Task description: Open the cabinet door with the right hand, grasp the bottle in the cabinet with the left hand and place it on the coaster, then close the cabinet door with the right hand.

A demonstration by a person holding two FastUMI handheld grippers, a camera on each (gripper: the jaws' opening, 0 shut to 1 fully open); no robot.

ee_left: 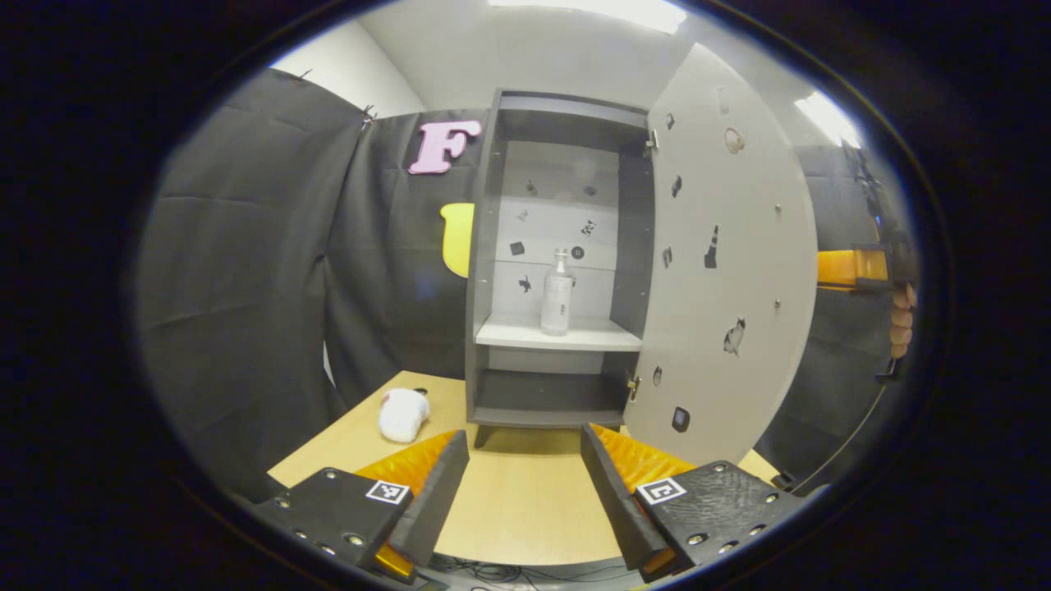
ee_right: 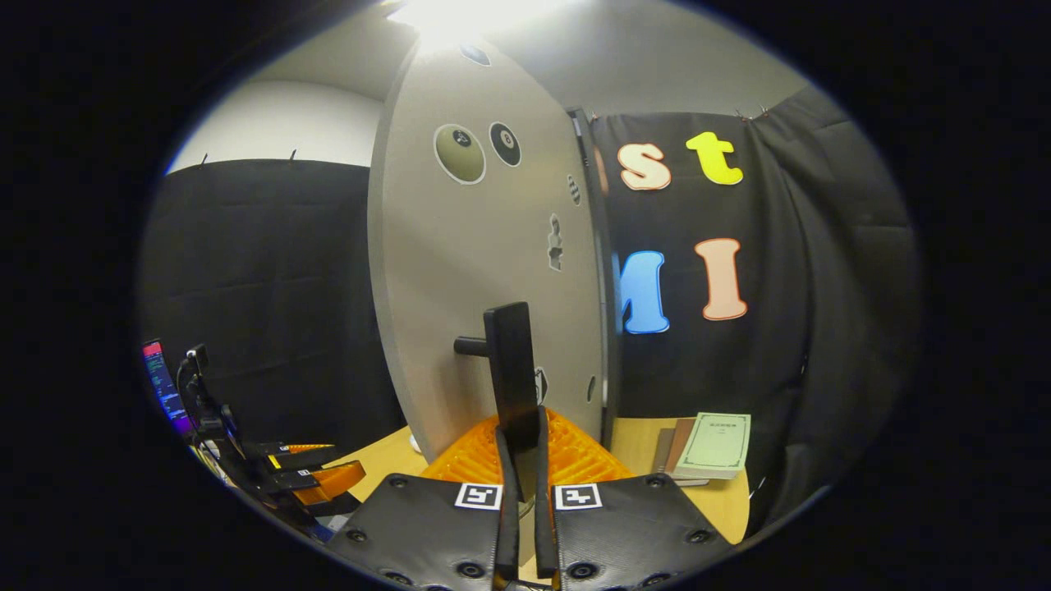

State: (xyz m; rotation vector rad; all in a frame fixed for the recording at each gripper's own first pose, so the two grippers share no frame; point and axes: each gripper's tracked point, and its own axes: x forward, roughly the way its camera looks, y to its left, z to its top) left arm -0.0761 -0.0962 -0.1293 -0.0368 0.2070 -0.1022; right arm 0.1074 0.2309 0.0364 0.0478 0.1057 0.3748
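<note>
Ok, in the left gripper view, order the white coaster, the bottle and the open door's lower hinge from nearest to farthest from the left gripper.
From the left gripper, fingers apart:
1. White coaster, on the table, ahead left.
2. Lower hinge, at the cabinet's front edge, ahead right.
3. Bottle, upright on the pale shelf inside the cabinet, straight ahead and higher.

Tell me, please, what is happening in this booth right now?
A person works two handheld grippers at a cabinet on a table. The right gripper is shut on the door handle, holding the cabinet door swung open. The left gripper is open, facing the bottle standing on the shelf, not yet grasped.
</note>
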